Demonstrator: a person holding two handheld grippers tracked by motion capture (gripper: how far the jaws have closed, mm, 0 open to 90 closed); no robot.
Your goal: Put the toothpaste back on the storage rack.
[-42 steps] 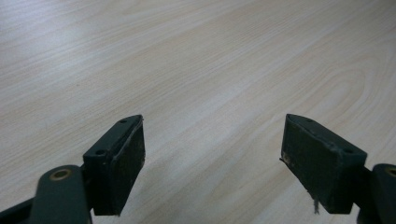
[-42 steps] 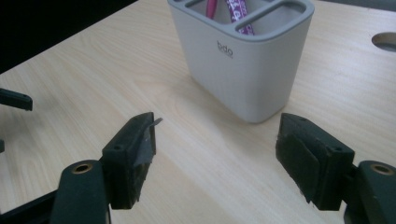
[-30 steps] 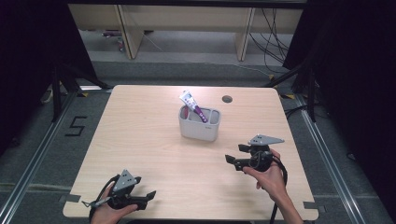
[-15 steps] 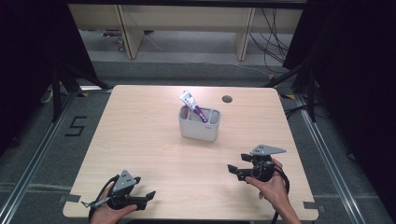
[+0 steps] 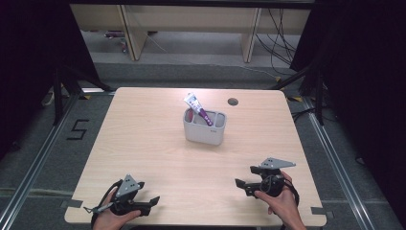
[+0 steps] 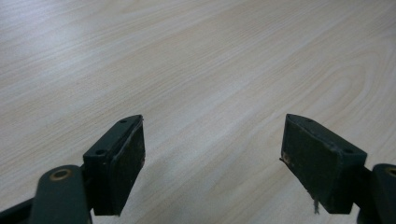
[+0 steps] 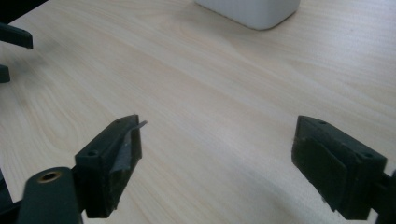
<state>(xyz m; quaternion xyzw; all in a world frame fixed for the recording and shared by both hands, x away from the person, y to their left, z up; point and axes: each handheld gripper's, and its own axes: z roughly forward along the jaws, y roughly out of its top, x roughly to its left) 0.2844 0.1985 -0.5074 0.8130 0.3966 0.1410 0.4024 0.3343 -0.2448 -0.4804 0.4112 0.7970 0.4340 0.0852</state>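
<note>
Two hand-held grippers rest wide open and empty at the near tabletop edge, the right hand-held gripper, its jaws just widened, nearer the white holder and its tilted tube than the left hand-held gripper.

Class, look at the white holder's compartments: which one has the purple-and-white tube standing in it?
The back-left compartment of the white holder, farthest from both grippers: the tube leans out of it, while the compartments on the right look empty.

I work in a lab: my wooden table stands between black curtains, metal floor rails either side, loose cables at the far wall.
</note>
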